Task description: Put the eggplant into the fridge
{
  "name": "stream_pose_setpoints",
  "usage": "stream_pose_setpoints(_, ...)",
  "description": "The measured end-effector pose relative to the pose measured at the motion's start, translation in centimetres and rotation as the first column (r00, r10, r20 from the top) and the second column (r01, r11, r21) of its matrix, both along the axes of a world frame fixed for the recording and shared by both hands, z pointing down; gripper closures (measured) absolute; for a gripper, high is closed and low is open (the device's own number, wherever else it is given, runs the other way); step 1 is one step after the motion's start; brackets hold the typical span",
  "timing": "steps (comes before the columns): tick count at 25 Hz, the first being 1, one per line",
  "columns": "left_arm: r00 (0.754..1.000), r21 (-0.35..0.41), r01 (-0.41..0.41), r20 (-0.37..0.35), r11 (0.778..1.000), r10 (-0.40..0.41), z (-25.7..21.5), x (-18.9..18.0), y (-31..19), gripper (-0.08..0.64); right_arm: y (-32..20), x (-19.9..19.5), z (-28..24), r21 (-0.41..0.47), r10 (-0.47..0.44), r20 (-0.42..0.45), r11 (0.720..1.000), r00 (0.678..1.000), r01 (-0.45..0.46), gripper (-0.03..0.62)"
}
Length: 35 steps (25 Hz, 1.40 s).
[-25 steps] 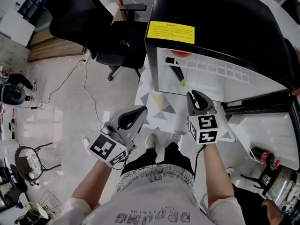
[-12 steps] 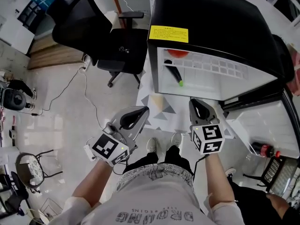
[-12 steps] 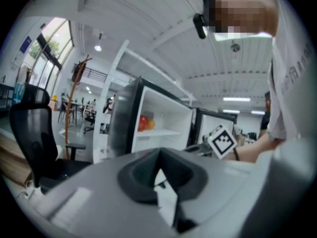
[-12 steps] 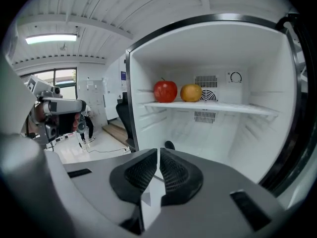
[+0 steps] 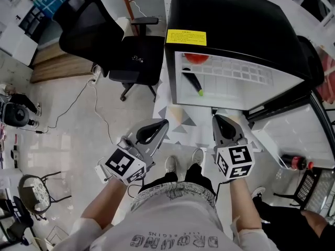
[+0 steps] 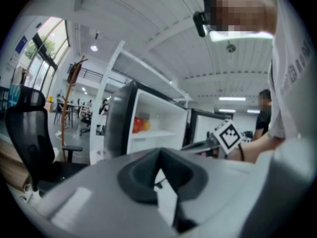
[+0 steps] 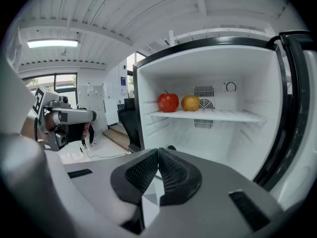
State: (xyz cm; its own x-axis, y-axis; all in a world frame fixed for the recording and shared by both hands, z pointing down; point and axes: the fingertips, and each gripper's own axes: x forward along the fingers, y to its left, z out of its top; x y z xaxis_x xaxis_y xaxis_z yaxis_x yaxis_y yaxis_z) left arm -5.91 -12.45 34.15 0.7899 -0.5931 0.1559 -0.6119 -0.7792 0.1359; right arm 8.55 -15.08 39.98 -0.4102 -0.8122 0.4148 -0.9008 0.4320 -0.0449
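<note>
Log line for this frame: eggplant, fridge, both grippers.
eggplant: lying inside open fridge | left gripper: shut, empty | right gripper: shut, empty, outside fridge

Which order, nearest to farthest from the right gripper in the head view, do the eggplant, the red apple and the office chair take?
1. Eggplant, low in the fridge, just ahead of the right gripper.
2. Red apple, deeper in, on the shelf.
3. Office chair, far left, beside the fridge.

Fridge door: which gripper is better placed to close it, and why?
Right. The right gripper, fingers shut and empty, hangs nearest the open fridge door; the left gripper, also shut, is farther from it.
</note>
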Motion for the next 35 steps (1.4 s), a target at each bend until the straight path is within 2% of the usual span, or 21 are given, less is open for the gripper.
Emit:
stream_pose_setpoints(11,1.000,0.007,-0.018,0.006,1.000,0.018,-0.5,0.8,0.5,0.552,1.8,-1.0,-1.6,0.025,-0.040,0.024,0.999,0.999,0.039,0.588)
stream_pose_setpoints(35,1.000,0.022,-0.031,0.000,0.999,0.031,-1.4,2.7,-0.3,0.552,2.3,-0.4,-3.4,0.041,-0.077,0.023,0.996,0.997,0.076,0.588)
